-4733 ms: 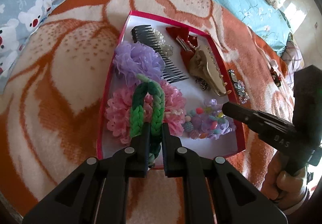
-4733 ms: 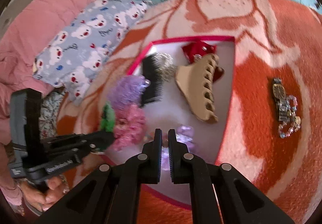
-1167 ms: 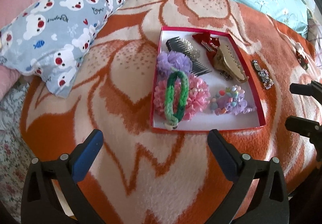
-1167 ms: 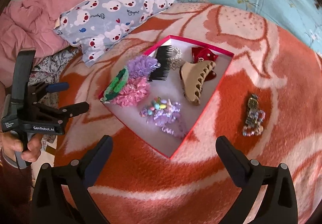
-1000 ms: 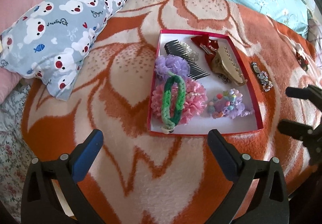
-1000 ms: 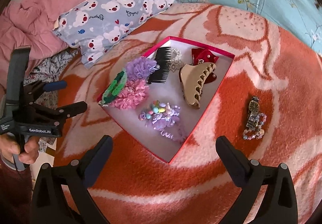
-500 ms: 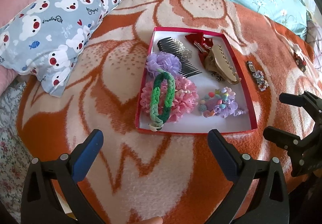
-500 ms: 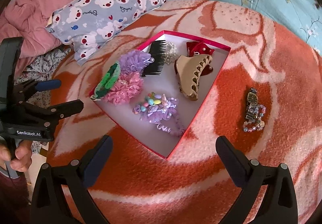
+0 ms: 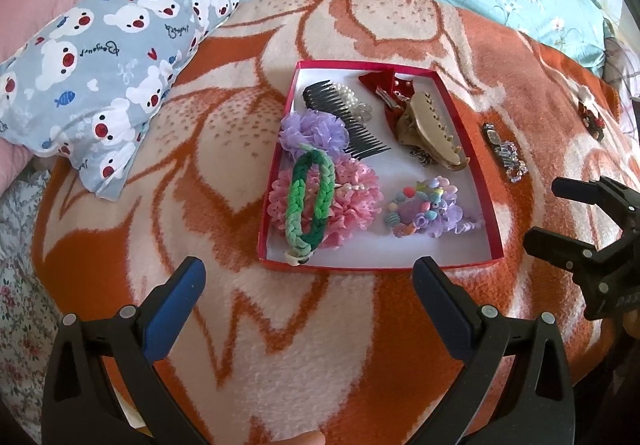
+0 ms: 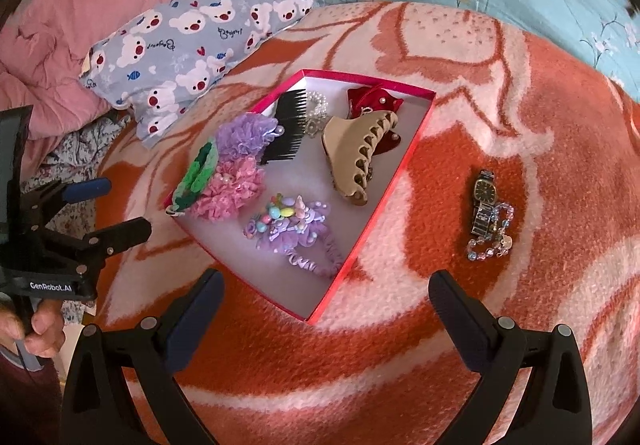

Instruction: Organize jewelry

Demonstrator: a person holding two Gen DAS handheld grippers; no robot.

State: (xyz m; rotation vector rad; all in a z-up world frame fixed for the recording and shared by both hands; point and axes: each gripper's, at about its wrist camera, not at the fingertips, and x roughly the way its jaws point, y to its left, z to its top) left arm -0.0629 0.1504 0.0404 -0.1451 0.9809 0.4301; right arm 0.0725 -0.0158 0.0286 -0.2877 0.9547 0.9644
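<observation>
Both grippers are held with jaws spread wide and empty above an orange-and-cream blanket [image 9: 240,325]. The left gripper [image 9: 308,277], seen in the right view, is printed "GenRobot.AI". A red tray [image 10: 376,221] is filled with hair accessories; a wristwatch [image 10: 484,201] and beaded bracelet [image 10: 490,245] are left outside, beside the right gripper [image 10: 324,285]. A bear-print pillow [image 10: 192,41] is lettered illegibly.
</observation>
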